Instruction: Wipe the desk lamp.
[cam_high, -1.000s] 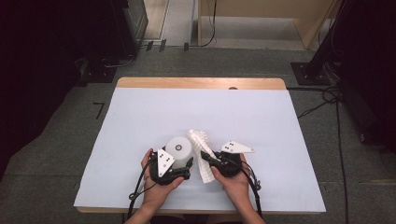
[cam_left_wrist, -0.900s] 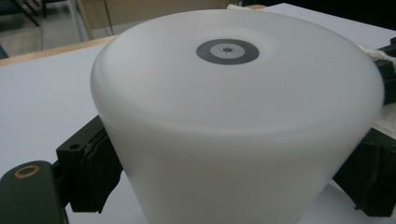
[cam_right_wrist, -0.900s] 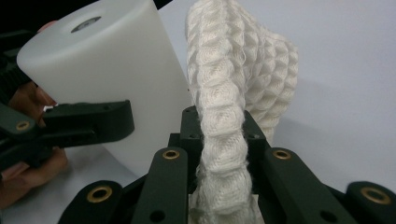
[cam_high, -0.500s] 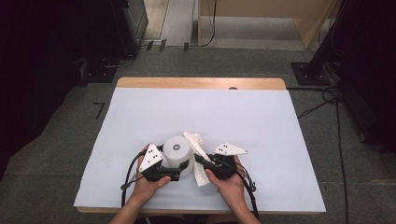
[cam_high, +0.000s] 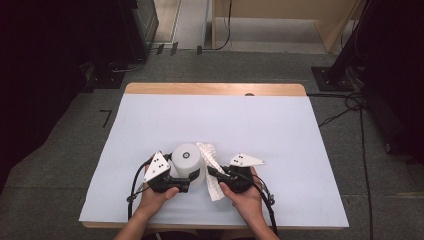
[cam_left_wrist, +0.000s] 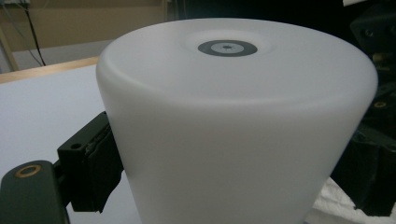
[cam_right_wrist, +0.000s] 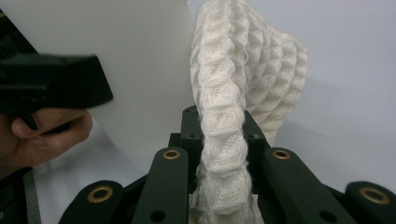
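Observation:
A white, tapered cup (cam_high: 186, 159) stands upside down on the white-covered table (cam_high: 260, 125), near the front edge. My left gripper (cam_high: 188, 184) grips it at the lower wall from the near left. In the left gripper view the cup (cam_left_wrist: 233, 116) sits between the two jaws, and the left gripper (cam_left_wrist: 229, 186) is shut on it. My right gripper (cam_high: 214, 175) is shut on a white waffle-weave cloth (cam_high: 211, 167) that lies against the cup's right side. In the right gripper view the cloth (cam_right_wrist: 252, 70) rises from between the right gripper's (cam_right_wrist: 219, 140) jaws, beside the cup (cam_right_wrist: 140, 56).
The table's wooden far edge (cam_high: 215, 89) shows beyond the white cover. Dark equipment (cam_high: 135, 25) and cables (cam_high: 350, 105) stand on the floor around the table. Open white surface stretches behind and to both sides of the cup.
My left gripper moved from in front of the cup to its left side and closed on it. The right gripper brought the cloth slightly left against the cup.

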